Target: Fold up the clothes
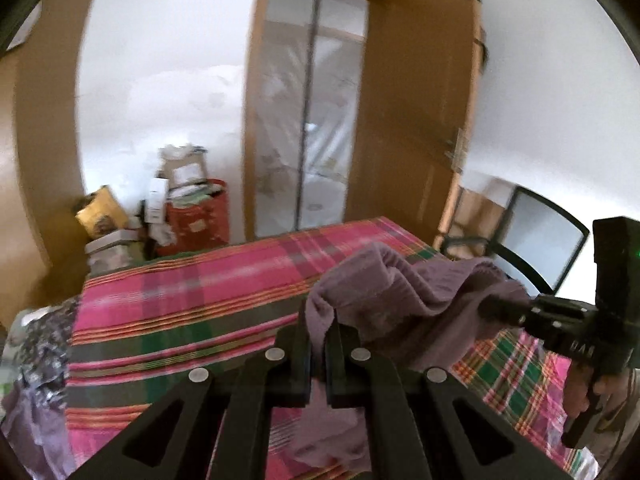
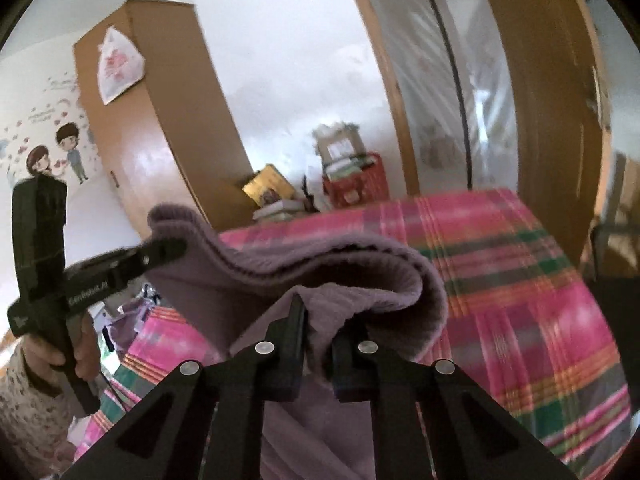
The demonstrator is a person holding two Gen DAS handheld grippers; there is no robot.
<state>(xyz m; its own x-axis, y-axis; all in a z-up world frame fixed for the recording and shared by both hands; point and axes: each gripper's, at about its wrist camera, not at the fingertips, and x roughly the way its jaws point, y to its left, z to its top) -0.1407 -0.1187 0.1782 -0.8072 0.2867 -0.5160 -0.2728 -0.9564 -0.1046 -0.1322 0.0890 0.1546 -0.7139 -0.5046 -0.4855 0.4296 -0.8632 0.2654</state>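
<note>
From the left wrist camera, the left gripper [image 1: 318, 344] is pinching one edge of a mauve knitted garment [image 1: 404, 284], its two black fingers nearly together with a fold of the cloth squeezed between them. The garment is hanging in the air above the bed, sagging in a soft arc from this gripper across to the right gripper [image 1: 490, 307], which is reaching in from the right side and clamping the other end. The hand [image 1: 592, 396] gripping that tool's handle is showing at the lower right. Beneath the cloth, a pink, green and orange plaid bedspread [image 1: 192, 304] is covering the bed. Farther off, an orange crate [image 1: 200, 214] stacked with papers and boxes is sitting on the floor by the white wall, just left of a wooden doorway [image 1: 308, 112]. A black-framed chair [image 1: 548, 240] is standing at the far right.

From the right wrist camera, the right gripper [image 2: 318, 340] is closing narrowly on the ribbed edge of the same garment [image 2: 304, 272], cloth bunching between its fingers. The garment is draping leftward to the left gripper [image 2: 172, 249], which is holding the far corner up. A hand [image 2: 60, 354] and flowery sleeve [image 2: 24, 404] are holding that tool at the lower left. The plaid bedspread [image 2: 520, 304] is stretching away to the right, and a tall wooden wardrobe [image 2: 168, 120] is standing behind, with cartoon stickers [image 2: 56, 156] on the wall to its left.
</note>
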